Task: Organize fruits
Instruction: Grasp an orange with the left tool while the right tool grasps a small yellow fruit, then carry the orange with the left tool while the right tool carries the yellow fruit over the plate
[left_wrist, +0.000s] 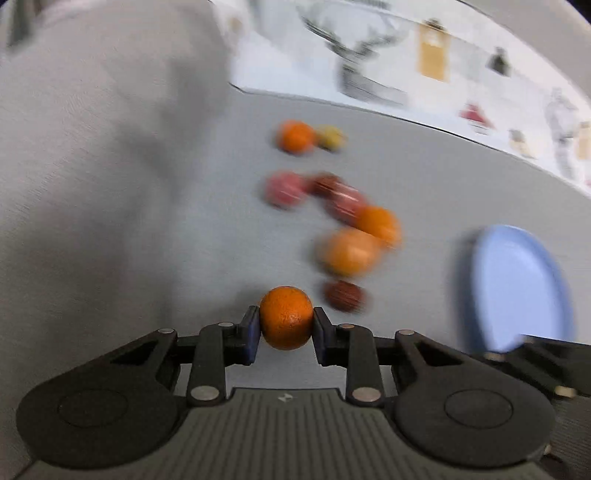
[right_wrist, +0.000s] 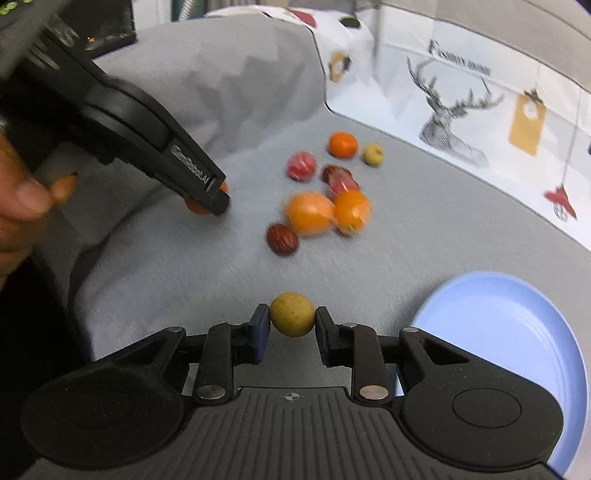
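Observation:
My left gripper (left_wrist: 286, 325) is shut on a small orange (left_wrist: 286, 317), held above the grey cloth. In the right wrist view the left gripper (right_wrist: 207, 199) shows at upper left with that orange (right_wrist: 195, 206) partly hidden behind its fingers. My right gripper (right_wrist: 291, 321) is shut on a small yellow-green fruit (right_wrist: 292, 314). A pile of loose fruits lies ahead: oranges (right_wrist: 310, 214), a brown date (right_wrist: 282, 239), a red fruit (right_wrist: 302, 166), another orange (right_wrist: 343, 144) and a yellow fruit (right_wrist: 373, 154). A light blue plate (right_wrist: 517, 332) lies at the right.
The grey cloth (right_wrist: 184, 277) covers the surface and rises in folds at the left. A white printed cloth with a deer picture (right_wrist: 450, 122) runs along the back. The plate also shows in the left wrist view (left_wrist: 517, 288).

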